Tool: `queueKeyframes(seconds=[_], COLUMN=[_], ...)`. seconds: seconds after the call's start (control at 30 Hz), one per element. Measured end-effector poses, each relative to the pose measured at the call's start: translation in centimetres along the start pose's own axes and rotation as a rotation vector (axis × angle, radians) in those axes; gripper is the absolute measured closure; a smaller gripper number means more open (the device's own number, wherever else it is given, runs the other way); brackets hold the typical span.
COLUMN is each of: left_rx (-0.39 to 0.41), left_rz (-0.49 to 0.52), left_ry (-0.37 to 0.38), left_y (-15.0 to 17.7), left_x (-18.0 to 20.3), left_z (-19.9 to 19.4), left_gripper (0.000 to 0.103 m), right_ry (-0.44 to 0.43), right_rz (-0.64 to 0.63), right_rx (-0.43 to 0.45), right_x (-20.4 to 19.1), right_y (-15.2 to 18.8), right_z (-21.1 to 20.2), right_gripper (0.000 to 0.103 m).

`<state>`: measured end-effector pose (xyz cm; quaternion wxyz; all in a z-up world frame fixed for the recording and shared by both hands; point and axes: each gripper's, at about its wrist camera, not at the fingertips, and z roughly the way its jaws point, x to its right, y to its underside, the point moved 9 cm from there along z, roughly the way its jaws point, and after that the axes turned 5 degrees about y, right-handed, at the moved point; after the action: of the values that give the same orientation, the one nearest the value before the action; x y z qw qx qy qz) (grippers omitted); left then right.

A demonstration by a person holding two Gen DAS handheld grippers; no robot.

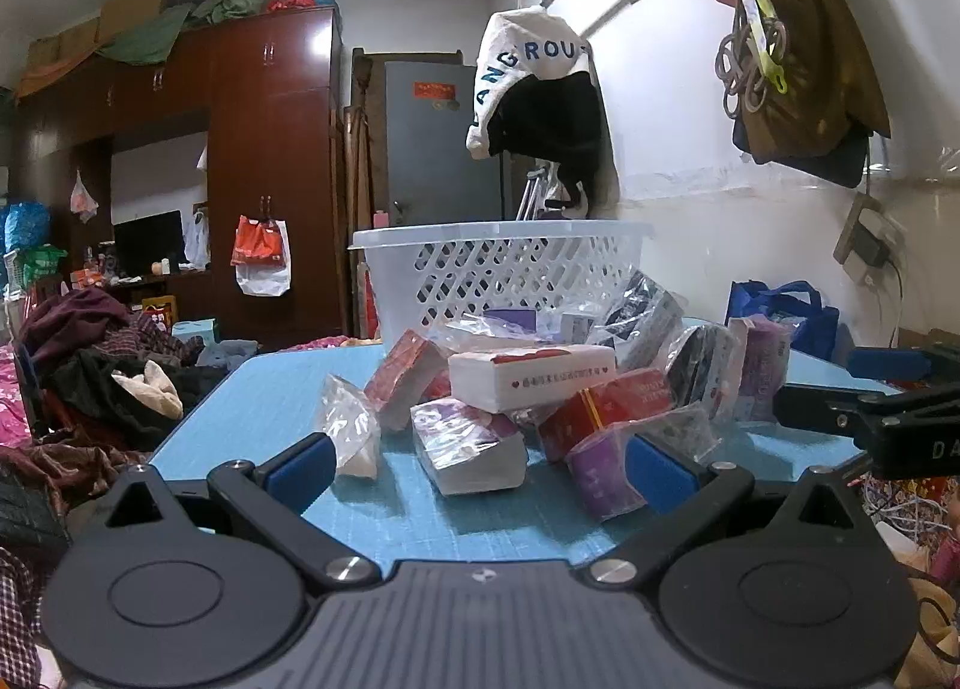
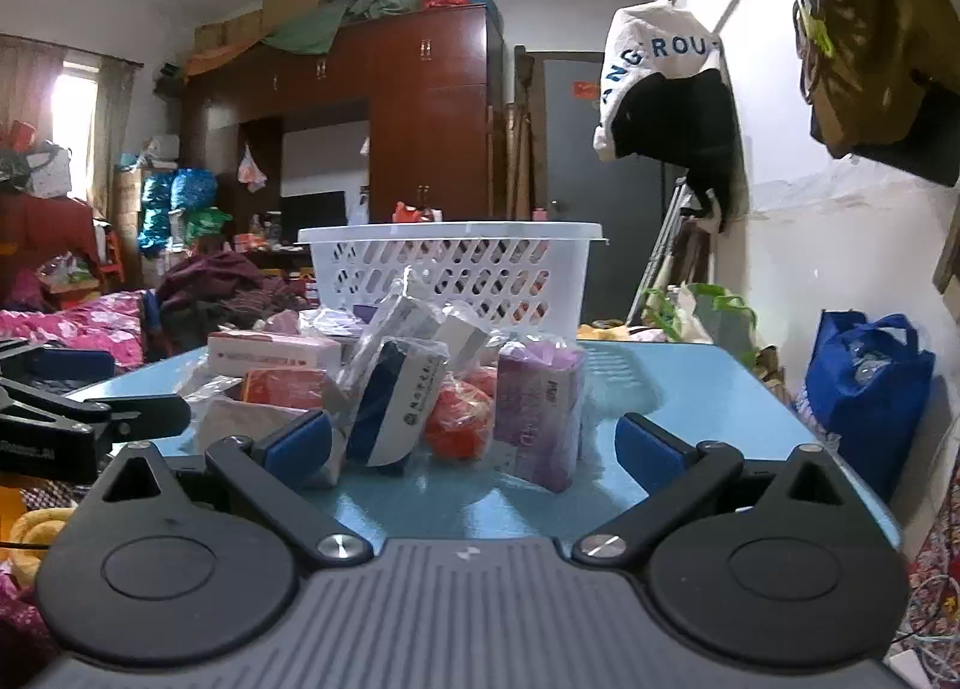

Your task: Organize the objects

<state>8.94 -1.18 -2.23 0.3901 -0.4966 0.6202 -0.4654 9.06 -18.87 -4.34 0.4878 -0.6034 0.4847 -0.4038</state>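
I'm lining up the first pick: both my left tongs [image 1: 477,470] and right tongs [image 2: 474,443] gape wide, empty. The packets [image 1: 528,383] sit heaped just ahead (basket [image 1: 501,263] beyond); next I close on one.

dark wood wardrobe [image 1: 264,161], grey door [image 1: 441,143], white walls [image 1: 690,107]

Brown wardrobe [image 2: 420,113]: clothes heap [image 2: 228,284] lies below it; blue bag [image 2: 864,383] stands far right of it.

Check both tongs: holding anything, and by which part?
Nothing held. Left tongs and right tongs are open, short of the packet pile.
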Motion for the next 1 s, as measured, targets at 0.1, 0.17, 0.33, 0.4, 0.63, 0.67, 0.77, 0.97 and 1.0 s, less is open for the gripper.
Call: queueKeyframes(seconds=[0.1, 0.17, 0.33, 0.4, 0.63, 0.67, 0.77, 0.97, 1.0], left_rx=[-0.014, -0.014, 0.003, -0.002, -0.008, -0.009, -0.007, -0.008, -0.008], left_rz=[-0.004, -0.005, 0.002, -0.003, -0.015, -0.006, -0.002, 0.001, 0.004], left_ry=[0.004, 0.007, 0.008, 0.009, 0.011, 0.009, 0.007, 0.003, 0.003], left_y=[0.02, 0.02, -0.13, -0.16, -0.11, -0.06, -0.06, -0.08, -0.08], left_x=[-0.11, -0.08, -0.13, -0.08, -0.06, -0.09, -0.10, -0.30, -0.31], left_z=[-0.01, -0.03, -0.13, -0.09, -0.04, 0.00, 0.01, 0.14, 0.19], left_gripper=[0.000, 0.000, 0.000, 0.000, 0.000, 0.000, 0.000, 0.000, 0.000], right_ry=[-0.010, -0.015, -0.026, -0.028, -0.026, -0.025, -0.024, -0.034, -0.037], right_rz=[-0.004, -0.002, -0.007, -0.007, -0.008, -0.007, -0.003, 0.008, 0.010], right_rx=[0.005, 0.010, 0.008, 0.005, 0.005, 0.004, 0.003, 0.003, 0.002], right_x=[0.02, 0.06, 0.06, 0.02, -0.02, 0.00, 0.09, 0.26, 0.27], right_y=[-0.07, -0.22, -0.25, -0.20, -0.23, -0.24, -0.26, -0.31, -0.28], right_z=[-0.19, -0.35, -0.45, -0.45, -0.34, -0.30, -0.20, -0.14, -0.11], right_gripper=[0.000, 0.000, 0.000, 0.000, 0.000, 0.000, 0.000, 0.000, 0.000])
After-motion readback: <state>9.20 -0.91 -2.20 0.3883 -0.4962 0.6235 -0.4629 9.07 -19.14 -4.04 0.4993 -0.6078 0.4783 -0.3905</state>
